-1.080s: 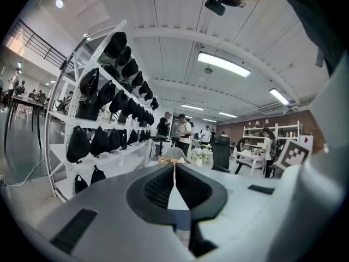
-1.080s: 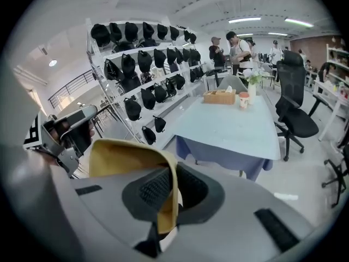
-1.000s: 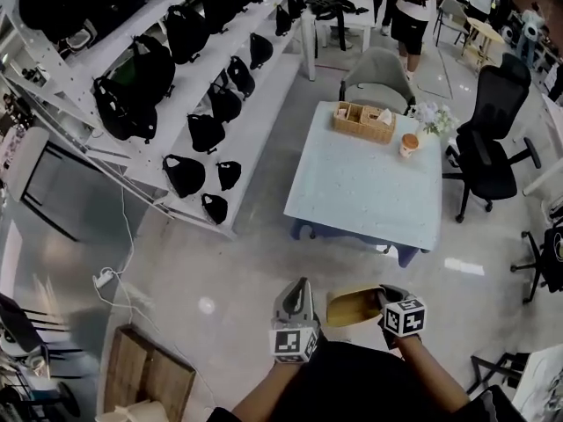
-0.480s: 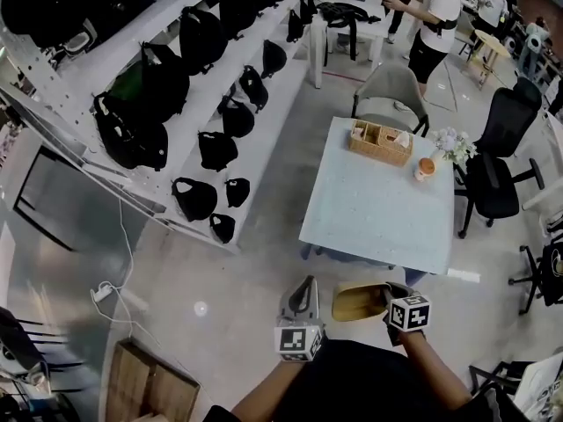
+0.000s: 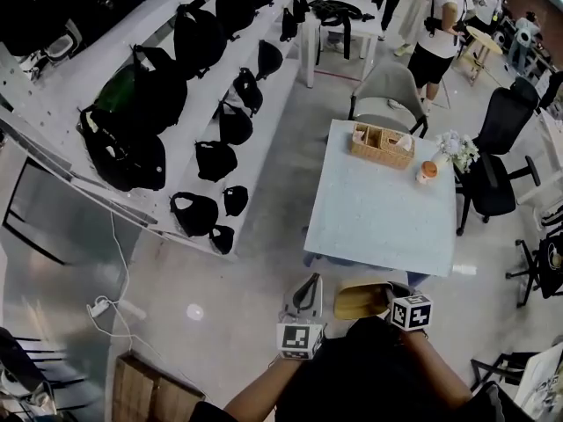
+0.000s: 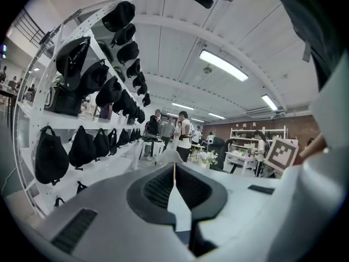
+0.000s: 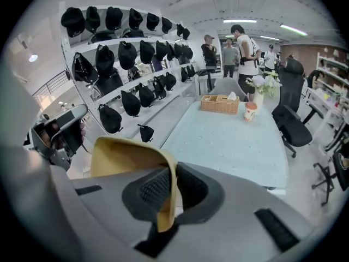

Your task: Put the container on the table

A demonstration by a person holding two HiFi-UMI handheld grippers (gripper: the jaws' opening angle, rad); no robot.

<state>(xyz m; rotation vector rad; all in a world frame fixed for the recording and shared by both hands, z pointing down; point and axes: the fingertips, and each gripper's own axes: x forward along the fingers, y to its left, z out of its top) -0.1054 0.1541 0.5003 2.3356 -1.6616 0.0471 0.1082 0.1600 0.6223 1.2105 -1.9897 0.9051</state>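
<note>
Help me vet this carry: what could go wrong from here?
The right gripper pinches only one thin wall of the shallow tan container; it could tilt or slip out. The left gripper, shut and empty, gives no support. The far end of the pale blue table holds a wicker basket and orange-topped cup; aim nearer.

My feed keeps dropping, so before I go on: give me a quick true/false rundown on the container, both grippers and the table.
1. The right gripper is clamped on the wall of the tan container. True.
2. The container rests on the table. False: it is held in the air, short of the table's near edge.
3. The left gripper holds nothing. True: its jaws are together and empty.
4. The table is bare. False: a wicker basket, a cup and flowers stand at its far end.
</note>
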